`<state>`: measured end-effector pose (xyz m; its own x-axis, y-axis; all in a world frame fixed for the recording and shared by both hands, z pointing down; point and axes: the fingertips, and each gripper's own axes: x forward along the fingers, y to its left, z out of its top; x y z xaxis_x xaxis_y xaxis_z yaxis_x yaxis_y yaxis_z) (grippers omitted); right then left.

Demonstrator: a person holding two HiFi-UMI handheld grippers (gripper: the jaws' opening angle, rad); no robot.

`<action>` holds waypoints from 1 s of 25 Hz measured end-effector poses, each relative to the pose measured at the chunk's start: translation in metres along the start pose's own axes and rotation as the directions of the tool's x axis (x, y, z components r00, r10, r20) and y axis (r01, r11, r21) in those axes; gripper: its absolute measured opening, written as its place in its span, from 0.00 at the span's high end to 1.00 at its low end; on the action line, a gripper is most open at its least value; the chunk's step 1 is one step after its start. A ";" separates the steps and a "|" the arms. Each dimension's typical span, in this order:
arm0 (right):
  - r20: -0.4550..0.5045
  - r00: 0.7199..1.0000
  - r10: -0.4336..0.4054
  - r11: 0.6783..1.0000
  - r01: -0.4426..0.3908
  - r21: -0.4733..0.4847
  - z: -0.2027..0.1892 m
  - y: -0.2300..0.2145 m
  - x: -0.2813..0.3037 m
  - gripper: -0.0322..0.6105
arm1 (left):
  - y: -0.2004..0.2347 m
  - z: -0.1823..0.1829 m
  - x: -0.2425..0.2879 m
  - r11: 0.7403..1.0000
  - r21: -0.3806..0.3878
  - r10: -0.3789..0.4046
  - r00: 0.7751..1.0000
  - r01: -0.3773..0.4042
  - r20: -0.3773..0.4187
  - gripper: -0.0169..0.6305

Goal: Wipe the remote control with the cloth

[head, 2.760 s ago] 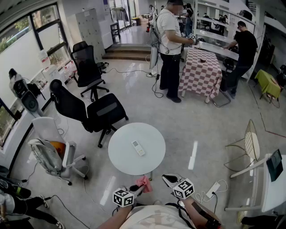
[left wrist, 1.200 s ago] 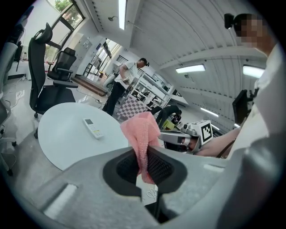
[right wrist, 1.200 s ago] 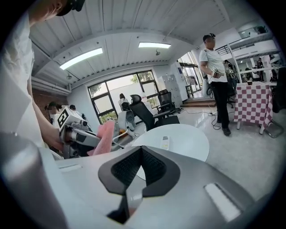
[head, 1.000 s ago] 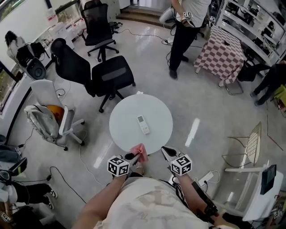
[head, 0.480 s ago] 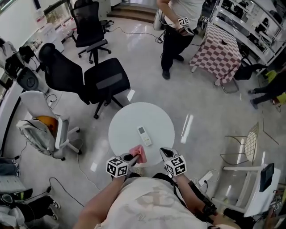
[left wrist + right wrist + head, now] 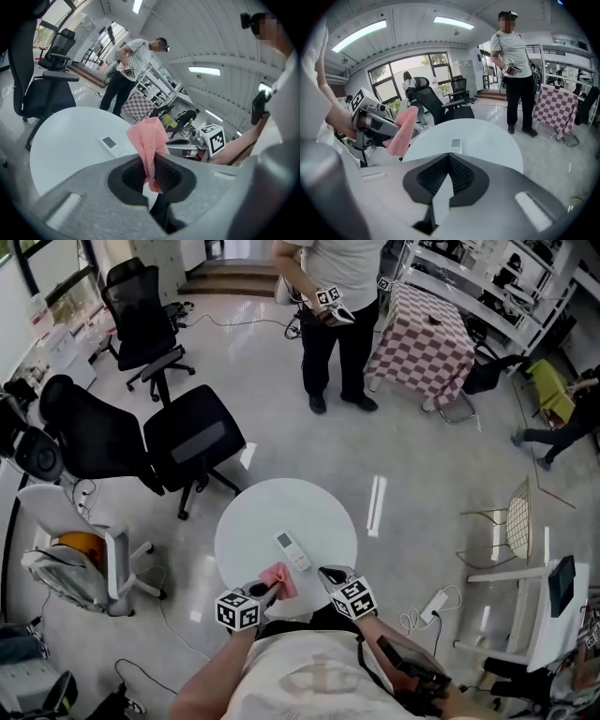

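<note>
1. The left gripper (image 6: 152,171) has its jaws closed on a pink terry cloth (image 6: 151,140). The cloth is pinched at its lower end between the ribbed pads, and the rest of it stands up in a loose fold above the jaws.
2. The right gripper (image 6: 449,161) has its jaws pressed together with nothing between them.
3. In the head view, the left gripper (image 6: 265,592) and the right gripper (image 6: 328,575) sit side by side at the near rim of a round white table (image 6: 281,507), both pointing inward. The pink terry cloth (image 6: 278,579) overlaps that rim. I cannot tell whether it touches the top.
4. A slim white remote control (image 6: 292,550) lies flat on the table, screen end away from the person, near the front edge. It is just beyond both grippers and apart from the cloth. It appears past the cloth in the left gripper view (image 6: 111,145) and straight over the closed jaws in the right gripper view (image 6: 455,145).
5. From the right gripper view, the left gripper and the pink terry cloth (image 6: 402,131) hang to the left of the remote, beside the table.
6. Around the table:
   - A black office chair (image 6: 192,442) stands close to the far left side.
   - A white chair with an orange cushion (image 6: 75,554) stands further left.
   - A wire-frame chair (image 6: 511,531) stands well off to the right.
   - A white power strip (image 6: 433,601) lies on the glossy floor near the person's right side.
7. Well beyond the table, a standing person in a white shirt (image 6: 328,296) holds marker-cube grippers, next to a red-and-white checked table (image 6: 422,334).
</note>
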<state>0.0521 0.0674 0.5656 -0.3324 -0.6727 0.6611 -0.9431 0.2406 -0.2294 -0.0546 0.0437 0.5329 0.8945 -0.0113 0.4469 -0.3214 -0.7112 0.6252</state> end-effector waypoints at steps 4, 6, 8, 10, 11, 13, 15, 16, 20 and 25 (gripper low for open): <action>-0.036 0.999 0.006 1.000 -0.006 0.006 -0.014 -0.001 0.016 0.94 | 0.008 0.002 0.012 1.000 0.014 -0.001 0.999 0.002 -0.043 0.94; -0.056 0.998 0.004 1.000 -0.004 0.010 -0.019 -0.007 0.026 0.94 | 0.013 0.005 0.021 1.000 0.020 -0.001 0.998 0.002 -0.061 0.95; -0.077 0.997 -0.001 1.000 0.002 0.011 -0.028 -0.011 0.034 0.94 | 0.018 0.004 0.030 1.000 0.019 0.002 0.997 0.000 -0.083 0.94; -0.099 0.995 -0.005 1.000 0.007 0.013 -0.035 -0.009 0.041 0.94 | 0.023 0.000 0.031 1.000 0.016 0.008 0.994 -0.006 -0.112 0.94; -0.111 0.994 -0.005 1.000 0.007 0.016 -0.038 -0.008 0.044 0.94 | 0.026 -0.001 0.030 1.000 0.016 0.011 0.992 -0.010 -0.125 0.95; -0.138 0.990 -0.003 1.000 0.005 0.016 -0.044 -0.006 0.052 0.89 | 0.033 -0.002 0.032 1.000 0.017 0.021 0.989 -0.019 -0.147 0.94; -0.159 0.987 -0.001 1.000 0.003 0.013 -0.051 -0.008 0.060 0.82 | 0.039 -0.003 0.037 1.000 0.015 0.028 0.986 -0.026 -0.164 0.95; -0.169 0.986 0.000 1.000 0.003 0.014 -0.054 -0.008 0.063 0.78 | 0.040 -0.004 0.039 1.000 0.014 0.030 0.985 -0.028 -0.172 0.95; -0.210 0.977 -0.025 0.999 0.029 0.013 -0.062 -0.016 0.072 0.59 | 0.041 -0.007 0.052 0.999 0.016 0.033 0.978 -0.030 -0.207 0.95; -0.231 0.973 -0.020 1.000 0.020 -0.006 -0.068 -0.016 0.097 0.46 | 0.050 -0.012 0.069 0.998 0.061 0.034 0.955 -0.017 -0.294 0.94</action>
<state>0.0350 0.0461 0.6819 -0.3030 -0.4976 0.8128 -0.9494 0.2314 -0.2122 -0.0121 0.0157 0.6026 0.7523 0.1714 0.6362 -0.3166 -0.7528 0.5771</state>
